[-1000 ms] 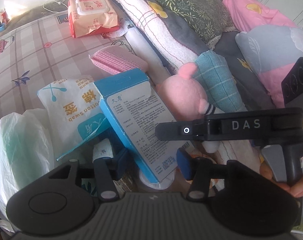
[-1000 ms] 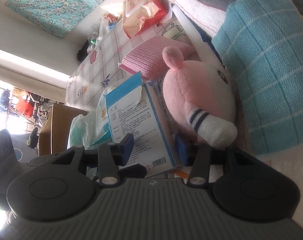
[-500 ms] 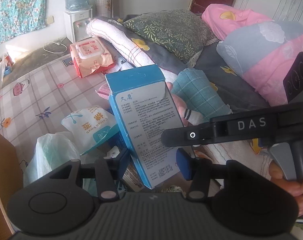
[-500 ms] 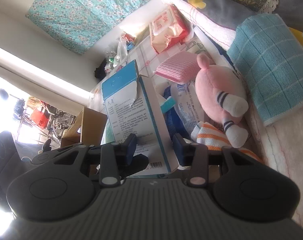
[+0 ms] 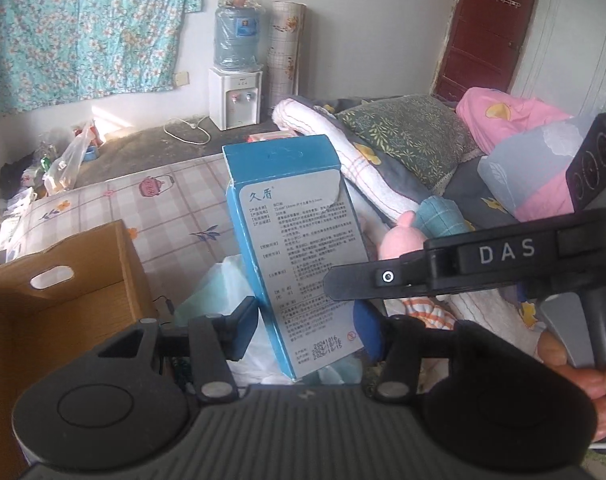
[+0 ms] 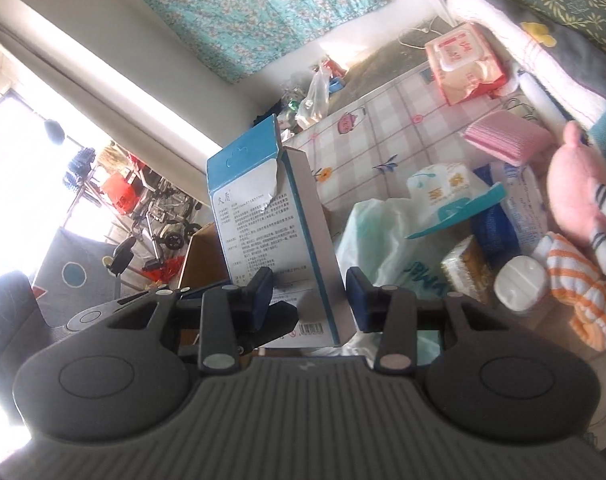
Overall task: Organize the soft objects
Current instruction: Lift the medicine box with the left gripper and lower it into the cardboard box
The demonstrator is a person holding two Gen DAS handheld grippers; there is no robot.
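Note:
A tall blue and grey box (image 5: 299,248) stands upright in the air between the fingers of both grippers; it also shows in the right wrist view (image 6: 275,236). My left gripper (image 5: 307,328) has its pads against the box's lower sides. My right gripper (image 6: 309,296) is shut on the same box near its bottom, and its black finger crosses the left wrist view (image 5: 463,264). A pink plush toy (image 6: 579,196), a pink cloth pad (image 6: 507,138), an orange striped sock (image 6: 583,288) and a cotton swab pack (image 6: 443,188) lie on the bed.
An open cardboard box (image 5: 63,300) stands at the left. A pale green plastic bag (image 6: 375,232) lies below the held box. A wet wipes pack (image 6: 463,64) lies farther on the checked mattress (image 5: 175,200). Pillows and folded blankets (image 5: 415,140) are piled at the right.
Both grippers have lifted the blue box up from the pile on the bed and raised their view. The cardboard box has come into view at the left.

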